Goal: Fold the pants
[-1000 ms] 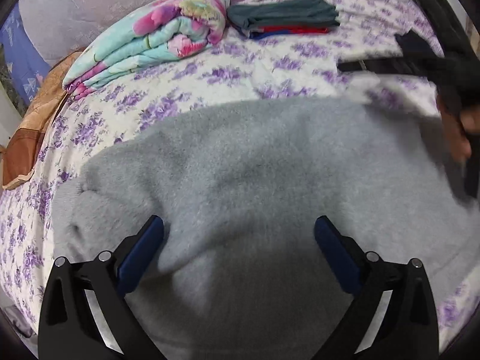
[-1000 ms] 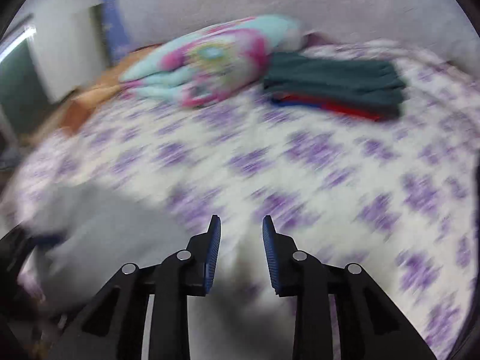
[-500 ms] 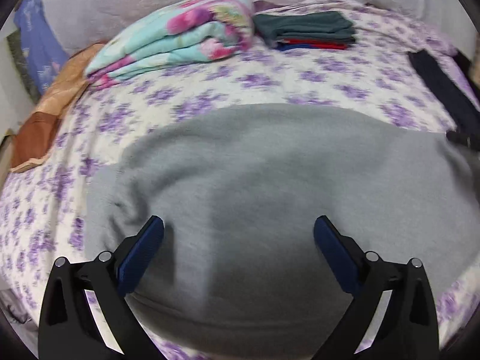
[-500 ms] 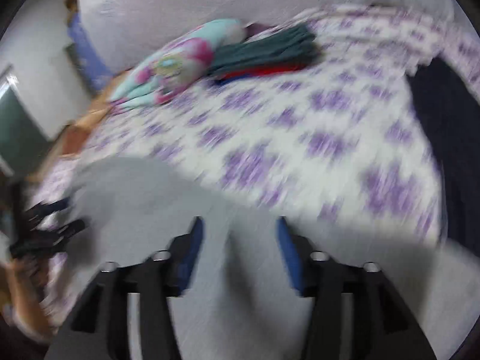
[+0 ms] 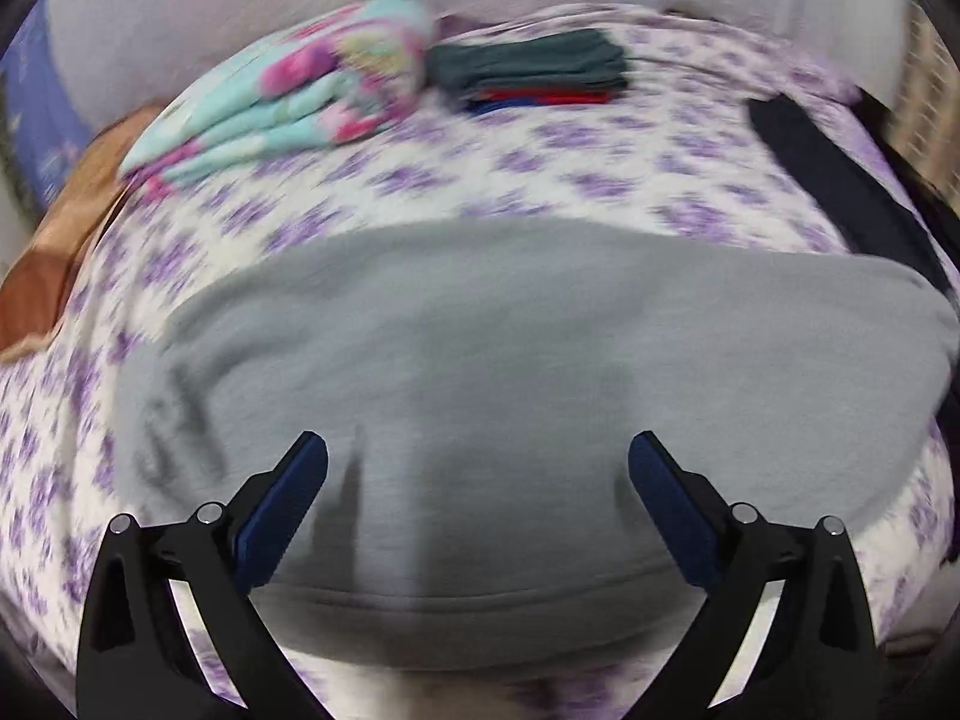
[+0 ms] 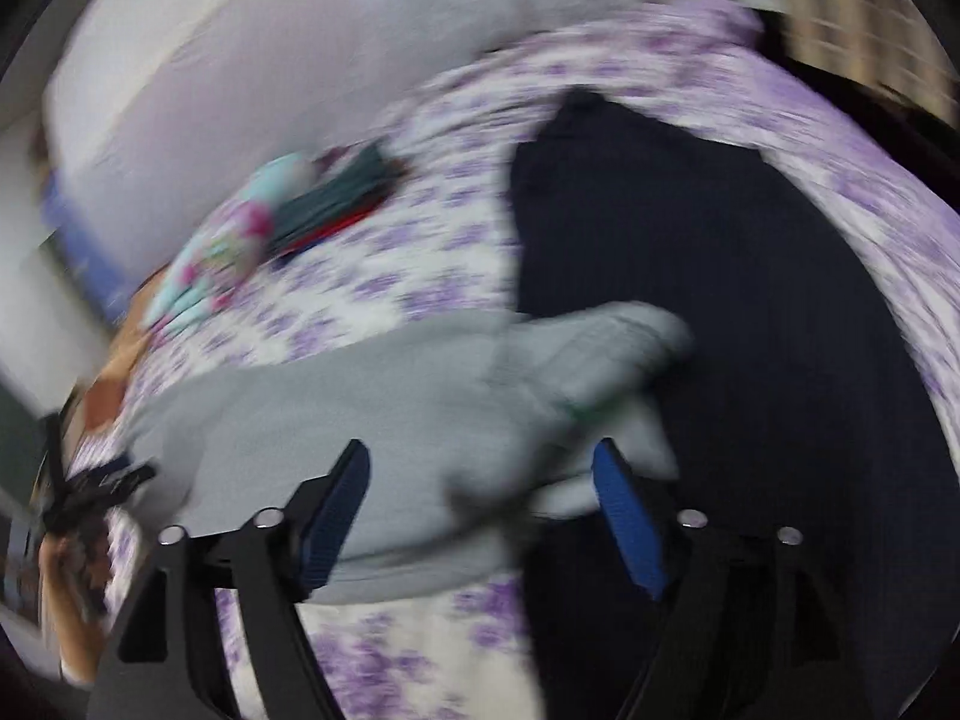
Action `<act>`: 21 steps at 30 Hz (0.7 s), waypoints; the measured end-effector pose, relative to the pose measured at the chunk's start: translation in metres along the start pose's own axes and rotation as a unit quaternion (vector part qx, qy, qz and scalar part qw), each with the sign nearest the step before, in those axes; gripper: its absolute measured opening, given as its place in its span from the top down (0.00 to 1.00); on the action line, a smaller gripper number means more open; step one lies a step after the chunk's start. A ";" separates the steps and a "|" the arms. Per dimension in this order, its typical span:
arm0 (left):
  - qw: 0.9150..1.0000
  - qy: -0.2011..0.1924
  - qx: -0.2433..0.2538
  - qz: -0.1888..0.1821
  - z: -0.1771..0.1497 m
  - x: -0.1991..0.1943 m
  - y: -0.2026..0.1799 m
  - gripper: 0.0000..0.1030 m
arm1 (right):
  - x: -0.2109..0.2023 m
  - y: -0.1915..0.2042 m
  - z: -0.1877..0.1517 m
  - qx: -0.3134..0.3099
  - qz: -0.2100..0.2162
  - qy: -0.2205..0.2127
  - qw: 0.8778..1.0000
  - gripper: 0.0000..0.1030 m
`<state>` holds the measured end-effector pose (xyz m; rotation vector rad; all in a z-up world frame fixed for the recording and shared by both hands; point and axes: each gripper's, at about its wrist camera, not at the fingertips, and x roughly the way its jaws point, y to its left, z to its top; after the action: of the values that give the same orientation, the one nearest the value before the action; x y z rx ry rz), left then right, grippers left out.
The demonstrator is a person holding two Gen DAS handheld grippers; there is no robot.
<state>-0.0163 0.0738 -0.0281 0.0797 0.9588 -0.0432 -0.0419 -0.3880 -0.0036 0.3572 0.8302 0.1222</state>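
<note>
Grippers spread wide over grey pants

Grey fleece pants lie flat across the purple-flowered bed sheet. Left gripper hovers above the pants, blue-padded fingers spread wide at 7 and 5 o'clock, gripping nothing. Right gripper is tilted over the pants' end, fingers wide apart, empty; that view is blurred. Dark navy garment lies at 3 o'clock, touching the pants. Folded floral blanket and dark green folded clothes stack sit at 12 o'clock.
</note>
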 end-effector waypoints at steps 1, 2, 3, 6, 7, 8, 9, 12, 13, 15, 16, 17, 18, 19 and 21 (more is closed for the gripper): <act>1.000 0.001 0.011 -0.005 0.000 0.002 -0.008 0.05 | 0.002 -0.008 -0.003 0.016 -0.004 0.002 1.000 0.24; 1.000 0.006 0.020 -0.006 0.001 0.006 -0.015 0.05 | 0.007 -0.013 -0.005 0.038 -0.004 0.008 0.999 0.24; 1.000 0.014 0.025 -0.003 0.000 0.013 -0.022 0.05 | 0.012 -0.020 -0.008 0.061 0.008 0.012 0.998 0.24; 0.999 0.038 0.029 -0.011 -0.005 0.028 -0.032 0.05 | 0.025 -0.022 -0.010 0.088 0.015 0.004 0.996 0.23; 0.998 0.045 0.029 -0.011 -0.008 0.033 -0.033 0.05 | 0.028 -0.020 -0.008 0.086 0.013 -0.005 0.996 0.23; 0.998 0.048 0.032 -0.006 -0.011 0.037 -0.034 0.05 | 0.032 -0.018 -0.007 0.085 0.009 -0.008 0.996 0.23; 0.998 0.046 0.040 0.002 -0.014 0.039 -0.035 0.05 | 0.037 -0.016 -0.004 0.081 -0.003 -0.014 0.997 0.27; 0.998 0.036 0.059 0.012 -0.022 0.040 -0.040 0.04 | 0.047 -0.023 -0.003 0.064 -0.051 -0.008 0.997 0.43; 0.998 0.038 0.059 0.010 -0.023 0.040 -0.038 0.04 | 0.049 -0.022 -0.006 0.051 -0.061 -0.004 0.997 0.43; 0.998 0.047 0.051 -0.004 -0.022 0.039 -0.031 0.04 | 0.043 -0.014 -0.010 0.020 -0.090 -0.010 0.996 0.40; 0.998 0.050 0.048 -0.007 -0.020 0.038 -0.030 0.04 | 0.038 -0.010 -0.011 0.010 -0.105 -0.015 0.994 0.36; 0.998 0.053 0.045 -0.007 -0.019 0.036 -0.029 0.04 | 0.027 -0.004 -0.012 -0.001 -0.117 -0.028 0.993 0.35; 0.998 0.055 0.042 -0.005 -0.017 0.032 -0.030 0.04 | 0.019 -0.003 -0.013 -0.008 -0.118 -0.038 0.992 0.35; 0.998 0.053 0.041 -0.005 -0.014 0.029 -0.032 0.04 | 0.007 0.000 -0.013 -0.013 -0.121 -0.059 0.991 0.35; 0.998 0.041 0.048 -0.023 -0.008 0.020 -0.042 0.04 | -0.016 0.006 -0.012 -0.026 -0.147 -0.112 0.982 0.36</act>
<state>-0.0140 0.0331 -0.0514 0.1482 1.0404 -0.1288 -0.0615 -0.3831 0.0018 0.1913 0.6467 -0.1684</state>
